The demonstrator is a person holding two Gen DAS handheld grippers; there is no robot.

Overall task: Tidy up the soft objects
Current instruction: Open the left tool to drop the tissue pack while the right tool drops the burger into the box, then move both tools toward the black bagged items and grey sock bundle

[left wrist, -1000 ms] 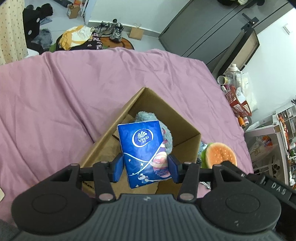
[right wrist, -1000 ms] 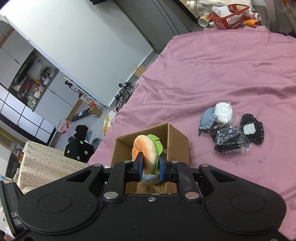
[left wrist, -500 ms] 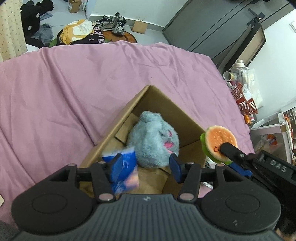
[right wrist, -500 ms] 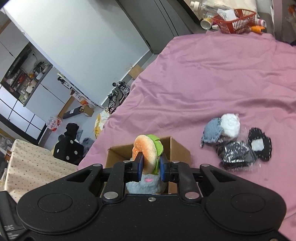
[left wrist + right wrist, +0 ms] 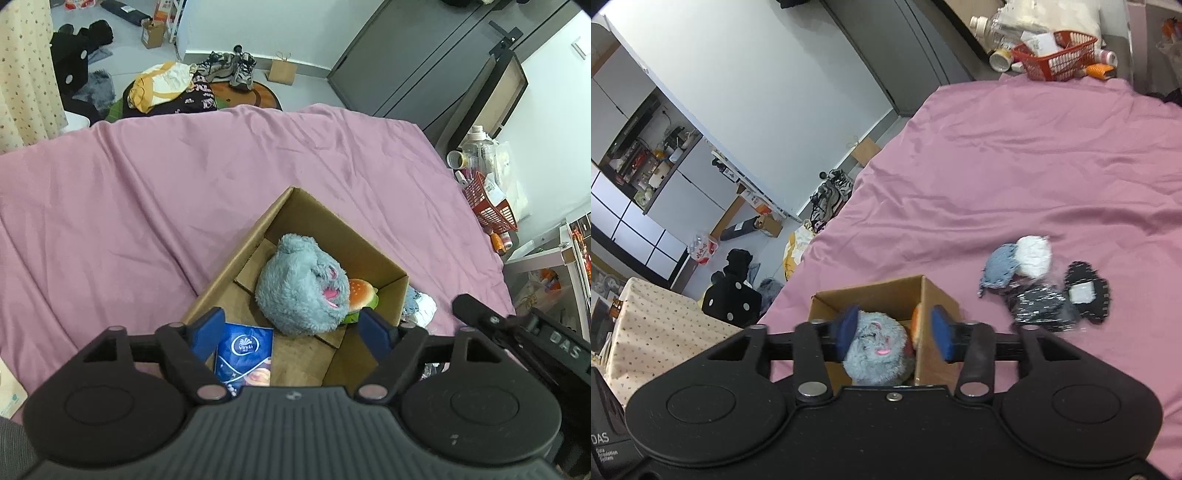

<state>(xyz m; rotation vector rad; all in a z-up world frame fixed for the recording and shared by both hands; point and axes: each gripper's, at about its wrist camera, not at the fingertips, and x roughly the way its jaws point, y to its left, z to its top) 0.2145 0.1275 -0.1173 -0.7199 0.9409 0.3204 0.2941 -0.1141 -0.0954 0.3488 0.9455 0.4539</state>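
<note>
On the pink-sheeted bed (image 5: 155,206), a cardboard box (image 5: 325,218) holds a grey plush toy (image 5: 299,288), a burger plush (image 5: 362,291) wedged against its right wall, and a blue tissue pack (image 5: 245,356) at its near left corner. Both the left gripper (image 5: 291,328) and right gripper (image 5: 894,332) hang above it, fingers spread, empty. Right of the box lie bagged fabric pieces (image 5: 1038,280); a red basket (image 5: 1054,55) sits beyond the bed's far edge.
</note>
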